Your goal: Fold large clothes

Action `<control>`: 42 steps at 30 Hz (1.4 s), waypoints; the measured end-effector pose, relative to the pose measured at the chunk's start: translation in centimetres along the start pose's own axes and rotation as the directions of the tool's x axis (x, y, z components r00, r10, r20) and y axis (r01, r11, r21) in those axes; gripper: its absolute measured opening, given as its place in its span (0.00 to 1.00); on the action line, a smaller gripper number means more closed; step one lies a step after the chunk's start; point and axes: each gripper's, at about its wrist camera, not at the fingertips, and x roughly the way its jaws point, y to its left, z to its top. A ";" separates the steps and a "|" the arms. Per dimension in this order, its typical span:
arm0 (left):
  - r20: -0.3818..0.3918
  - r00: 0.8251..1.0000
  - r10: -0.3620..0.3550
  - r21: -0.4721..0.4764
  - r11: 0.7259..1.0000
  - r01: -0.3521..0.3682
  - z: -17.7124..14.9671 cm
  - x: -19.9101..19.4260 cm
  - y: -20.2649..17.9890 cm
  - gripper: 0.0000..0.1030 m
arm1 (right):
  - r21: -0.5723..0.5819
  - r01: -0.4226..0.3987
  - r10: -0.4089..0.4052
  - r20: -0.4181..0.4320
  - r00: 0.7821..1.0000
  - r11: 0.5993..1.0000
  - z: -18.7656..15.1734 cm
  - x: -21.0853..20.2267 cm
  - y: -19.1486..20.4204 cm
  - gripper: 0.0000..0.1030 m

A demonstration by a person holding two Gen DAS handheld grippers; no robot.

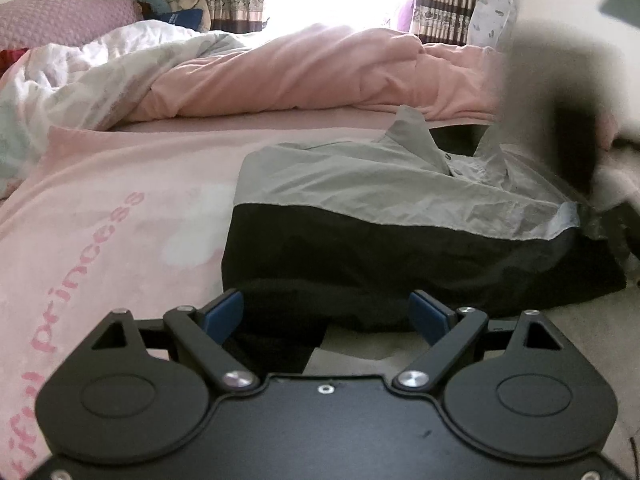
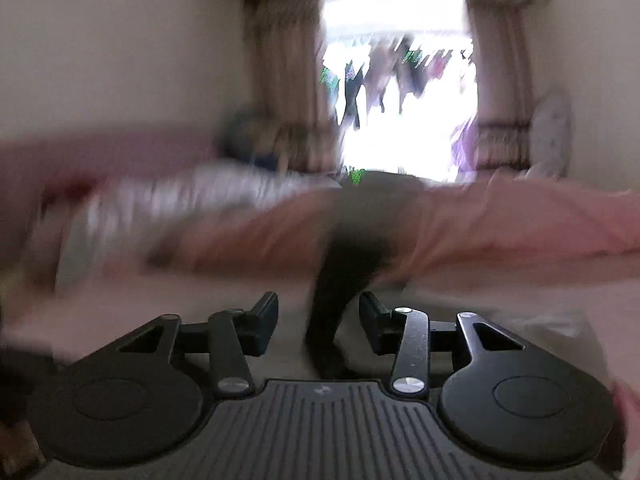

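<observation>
Bedding fills most of the left wrist view: a pink blanket [image 1: 132, 184] with lettering, and a pink quilt [image 1: 320, 72] bunched beyond it. On the blanket lies the task's garment, a black and grey jacket [image 1: 380, 216], partly folded, its grey upper part and collar turned over the black body, its near hem just ahead of the left gripper [image 1: 326, 312].

We find the left gripper's jaws spread wide with nothing between the blue pads; only the black hem and bare bedding show in the gap. The right gripper [image 2: 318, 320] stands roughly half open. A dark strip of cloth [image 2: 344, 280] runs down through the gap, but the picture is heavily smeared, and we cannot tell whether the pads press on it.

In our judgement the step in hand is carrying one side of the jacket across the body. To do it well, we would have the left gripper pin the near hem so the bulk does not slide, and have the right lay its cloth flat and square to the existing edge, smoothing before release.

On views: the left wrist alone shows the jacket's full lie and fold lines, and a dark blurred shape at its right edge that we cannot identify. The right wrist alone shows the bright window [image 2: 400, 80], with what look like hanging clothes beyond, and the cloth between its own fingers.
</observation>
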 end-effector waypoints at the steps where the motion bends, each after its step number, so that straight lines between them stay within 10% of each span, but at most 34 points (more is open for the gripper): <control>1: 0.001 1.000 -0.016 -0.015 1.000 0.016 0.0 -0.1 0.3 0.89 | 0.011 -0.013 0.013 -0.012 1.000 1.000 -0.6 -0.3 -0.3 0.49; 9: -0.035 0.965 -0.259 -0.294 0.926 0.237 0.2 2.3 2.1 0.88 | 0.269 0.162 -0.146 -0.078 0.986 0.949 -2.8 -5.4 -10.7 0.58; 18: -0.086 0.967 -0.240 -0.373 0.908 0.192 1.3 5.3 0.8 0.72 | 0.794 0.128 -0.021 -0.144 0.989 0.594 -10.5 -6.8 -21.2 0.58; 26: -0.018 0.981 -0.193 -0.371 0.912 0.173 1.6 1.6 0.9 0.67 | 0.840 0.128 -0.045 -0.123 0.991 0.528 -12.3 -4.5 -22.0 0.58; 36: -0.104 0.969 -0.225 -0.386 0.907 0.170 2.4 6.1 -0.5 0.66 | 0.877 0.109 -0.051 -0.096 0.994 0.468 -13.7 -5.2 -23.2 0.58; 42: -0.110 0.973 -0.204 -0.388 0.910 0.147 2.9 5.5 -0.7 0.46 | 0.891 0.114 -0.068 -0.093 0.993 0.439 -13.8 -5.6 -22.9 0.58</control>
